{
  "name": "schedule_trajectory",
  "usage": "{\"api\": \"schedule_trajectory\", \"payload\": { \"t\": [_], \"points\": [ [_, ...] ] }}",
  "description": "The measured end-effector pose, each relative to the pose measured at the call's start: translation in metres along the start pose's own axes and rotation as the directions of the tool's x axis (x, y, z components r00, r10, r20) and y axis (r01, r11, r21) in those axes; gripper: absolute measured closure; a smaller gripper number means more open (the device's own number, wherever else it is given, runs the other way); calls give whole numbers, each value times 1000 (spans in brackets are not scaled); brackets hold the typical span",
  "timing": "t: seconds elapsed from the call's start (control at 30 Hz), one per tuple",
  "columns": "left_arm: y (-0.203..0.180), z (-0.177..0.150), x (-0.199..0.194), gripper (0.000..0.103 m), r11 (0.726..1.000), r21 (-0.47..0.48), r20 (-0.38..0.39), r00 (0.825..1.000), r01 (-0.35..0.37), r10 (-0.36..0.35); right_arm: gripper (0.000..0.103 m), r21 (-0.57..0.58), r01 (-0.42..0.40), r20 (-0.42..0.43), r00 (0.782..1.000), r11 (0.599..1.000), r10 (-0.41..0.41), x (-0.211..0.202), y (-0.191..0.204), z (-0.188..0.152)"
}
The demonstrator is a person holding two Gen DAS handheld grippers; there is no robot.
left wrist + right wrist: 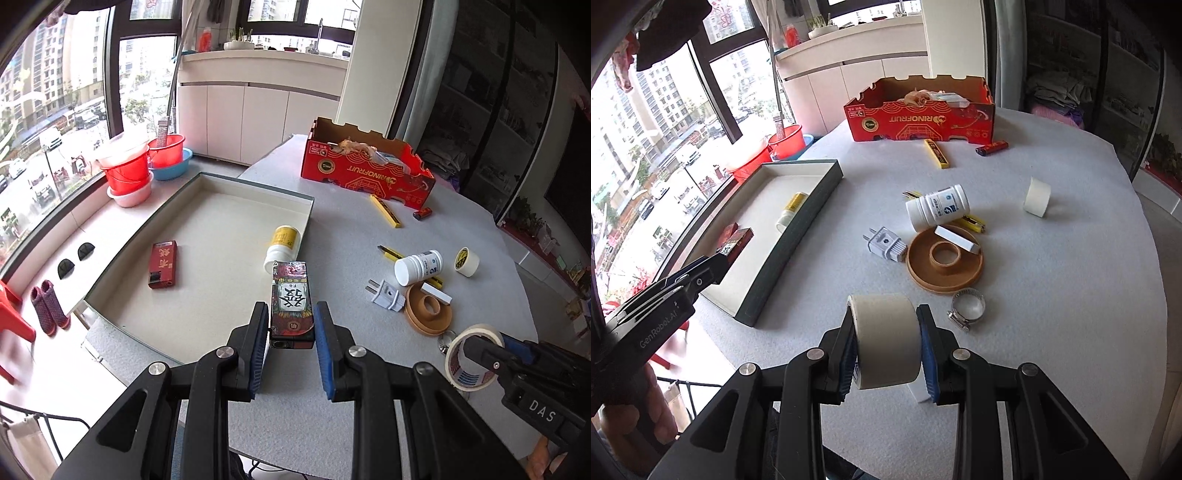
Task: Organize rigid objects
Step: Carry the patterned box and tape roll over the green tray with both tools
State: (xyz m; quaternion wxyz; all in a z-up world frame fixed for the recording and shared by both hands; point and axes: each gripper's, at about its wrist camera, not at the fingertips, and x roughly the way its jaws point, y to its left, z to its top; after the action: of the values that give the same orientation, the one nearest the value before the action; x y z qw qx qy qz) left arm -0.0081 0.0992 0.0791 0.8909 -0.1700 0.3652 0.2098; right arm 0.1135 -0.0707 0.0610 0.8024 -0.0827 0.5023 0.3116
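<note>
My left gripper [291, 308] is shut on a dark red patterned pack [291, 286], held above the near right corner of the shallow grey-green tray [255, 184]. Inside the tray lie a red pack [163, 264] and a white bottle with a yellow label [282, 245]. My right gripper [886, 309] is shut on a wide roll of beige tape [886, 343], raised over the table's near side. In the right wrist view the left gripper [720, 258] shows over the tray [798, 236] with its pack [738, 238].
On the grey table lie a white bottle [938, 208], a plug adapter [886, 245], a round wooden dish [945, 273] with a white block [956, 240], a hose clamp [967, 306], a small tape roll [1038, 201], a yellow knife [936, 153], a lighter [991, 148] and a red cardboard box [919, 118].
</note>
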Motion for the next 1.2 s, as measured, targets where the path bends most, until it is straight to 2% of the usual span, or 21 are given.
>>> {"api": "schedule_trajectory", "payload": {
  "t": [0.3, 0.6, 0.93, 1.2],
  "points": [
    [54, 22, -4, 76, 990, -66, 41, 991, -124, 127, 71, -140, -93, 6, 996, 986, 95, 20, 77, 42],
    [109, 34, 7, 76, 969, -140, 23, 977, -205, 210, 71, -225, -164, -41, 986, 960, 159, 53, 135, 72],
    [132, 38, 34, 76, 960, -155, -34, 973, -232, 229, 71, -232, -194, -114, 979, 953, 171, 94, 151, 89],
    [136, 52, 62, 76, 962, -154, -62, 974, -226, 219, 71, -216, -178, -130, 980, 960, 153, 115, 150, 108]
  ]
}}
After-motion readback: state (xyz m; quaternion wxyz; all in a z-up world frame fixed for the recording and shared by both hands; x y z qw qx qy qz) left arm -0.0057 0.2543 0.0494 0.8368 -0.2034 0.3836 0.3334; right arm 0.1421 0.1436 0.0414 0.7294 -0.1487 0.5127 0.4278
